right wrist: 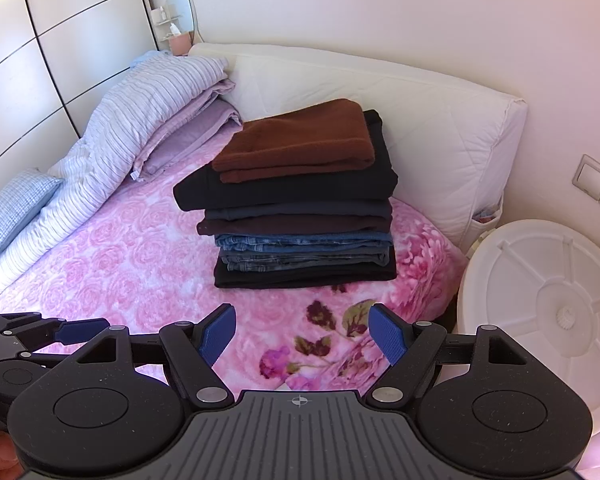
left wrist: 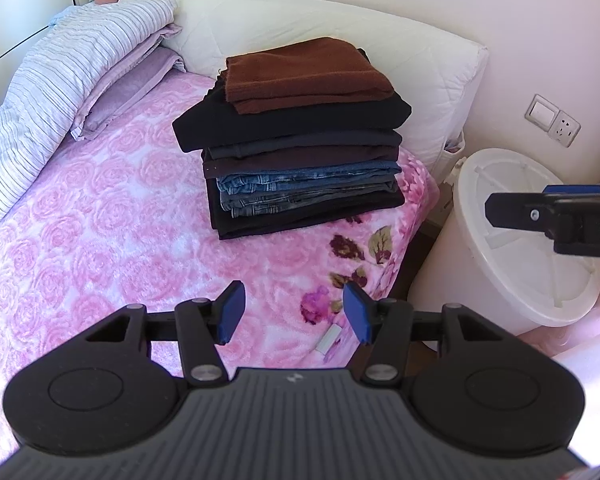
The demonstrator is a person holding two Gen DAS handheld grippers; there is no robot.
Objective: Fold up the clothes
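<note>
A neat stack of folded clothes sits on the pink rose-patterned bedspread, with a rust-brown garment on top, black and dark layers under it and folded jeans lower down. The same stack shows in the right wrist view, brown piece uppermost. My left gripper hovers open over the bedspread in front of the stack, nothing between its blue pads. My right gripper is open too, empty, short of the stack. Its fingers reach in from the right edge of the left wrist view.
A white quilted headboard cushion backs the stack. Striped bedding and lilac pillows lie piled at the left. A white round bin with a lid stands beside the bed on the right. Wall sockets are above it. Wardrobe doors line the left.
</note>
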